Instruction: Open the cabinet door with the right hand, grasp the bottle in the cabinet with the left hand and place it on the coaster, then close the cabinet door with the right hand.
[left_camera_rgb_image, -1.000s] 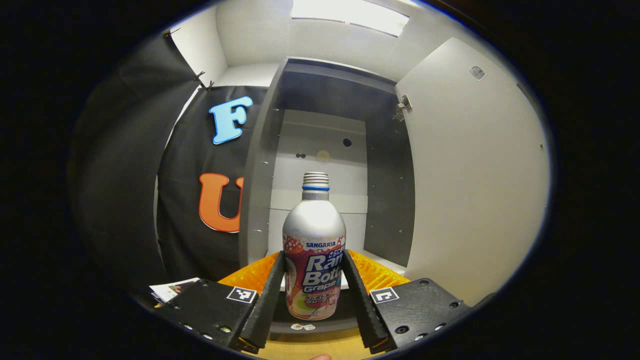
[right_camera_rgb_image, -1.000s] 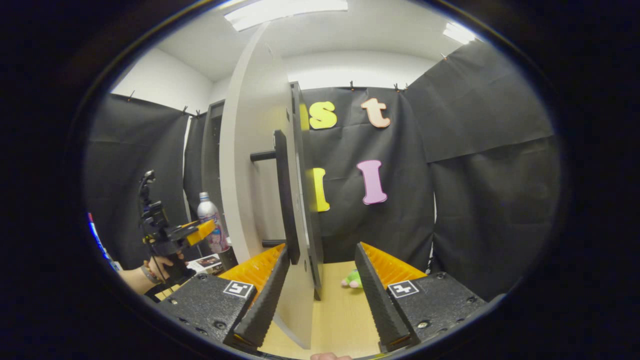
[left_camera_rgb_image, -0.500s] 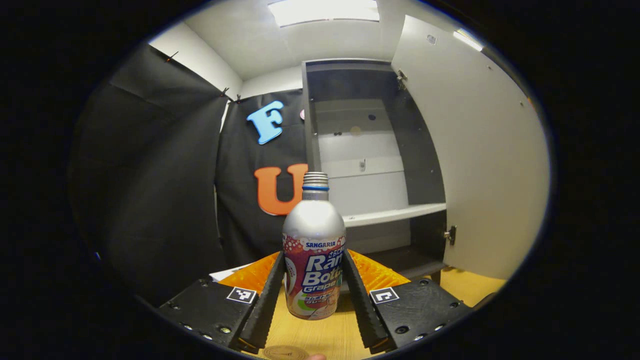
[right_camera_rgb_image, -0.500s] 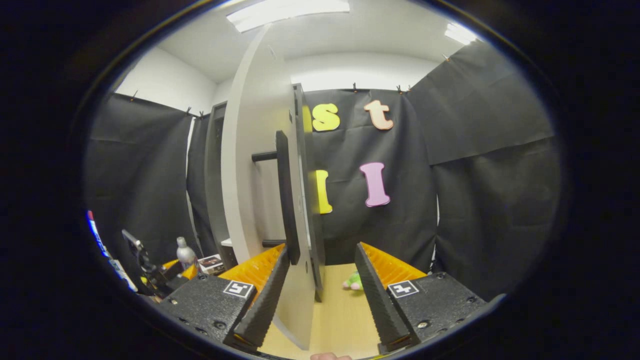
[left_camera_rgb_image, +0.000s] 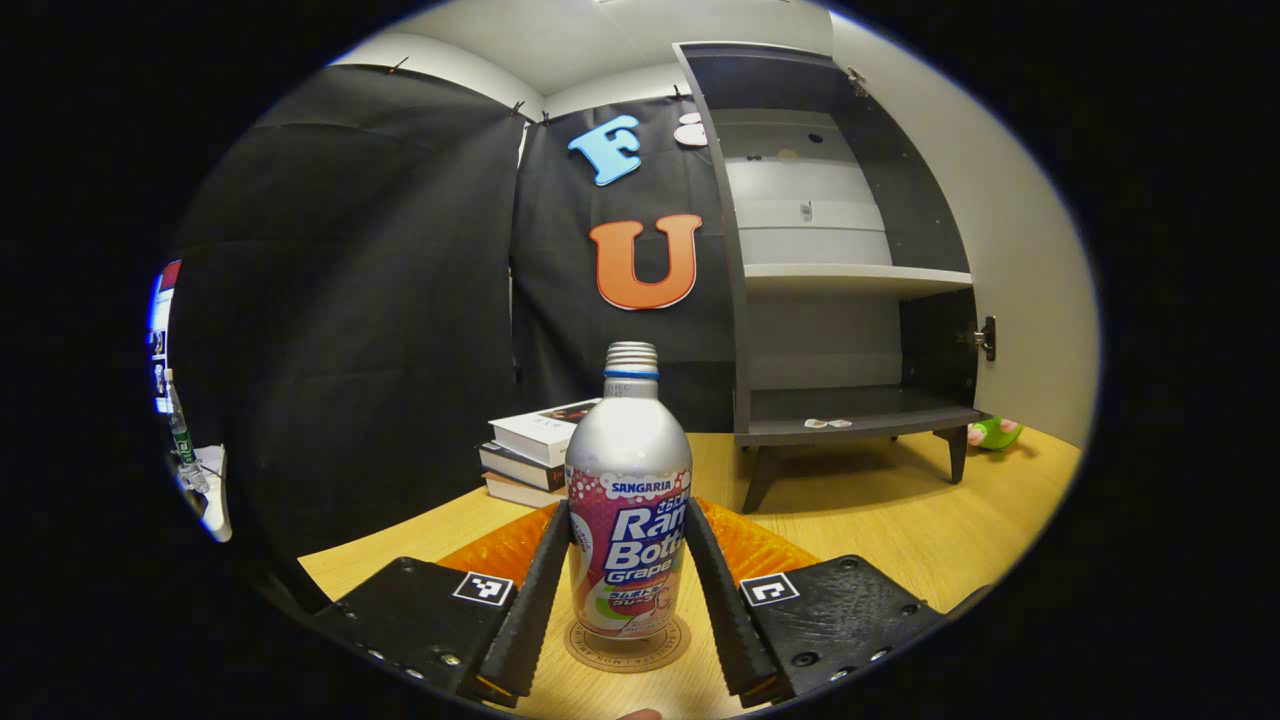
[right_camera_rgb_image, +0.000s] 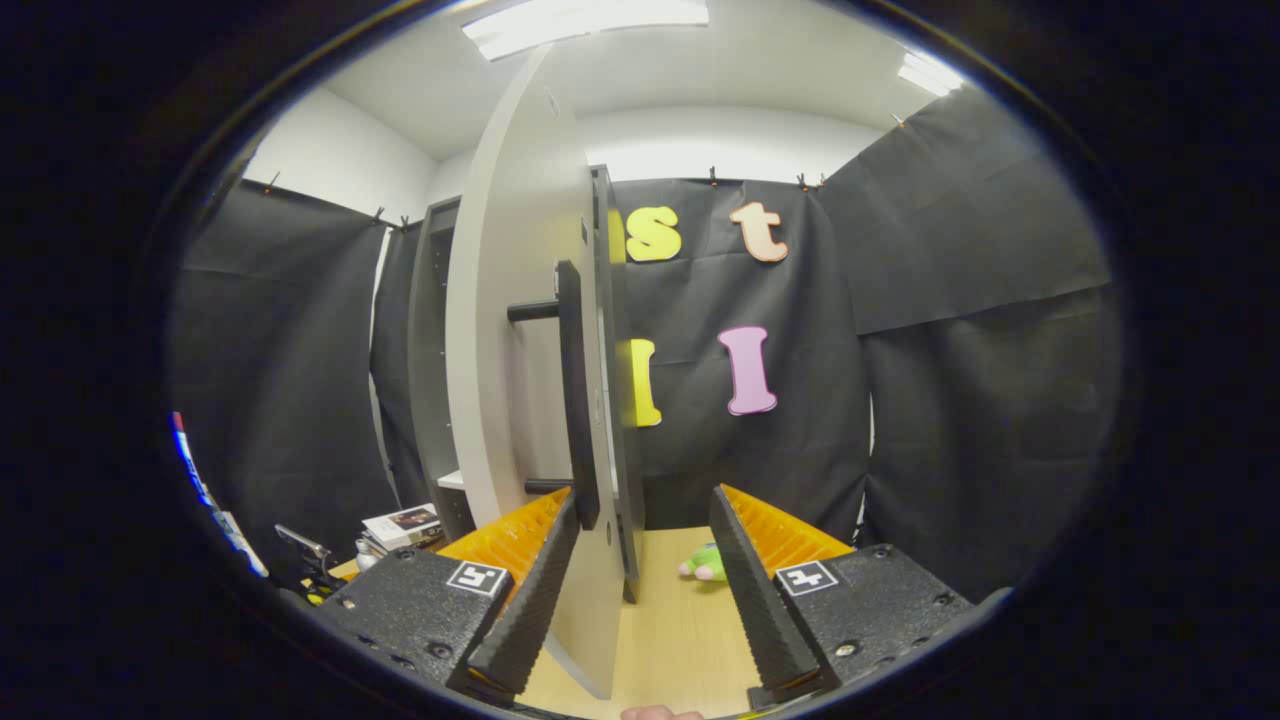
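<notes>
clamping the metal bottle (left_camera_rgb_image: 628, 500), left gripper (left_camera_rgb_image: 625, 590) rests it on round coaster (left_camera_rgb_image: 627, 645).

The wooden table (left_camera_rgb_image: 900, 530) bears a coaster (left_camera_rgb_image: 627, 645), stacked books (left_camera_rgb_image: 535, 450), a cabinet (left_camera_rgb_image: 830, 300) and a green toy (left_camera_rgb_image: 992, 433).

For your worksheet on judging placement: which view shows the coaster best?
The left gripper view: the coaster lies on the table right under the bottle, which the left gripper clamps between both fingers. In the right gripper view I cannot make the coaster out.
</notes>
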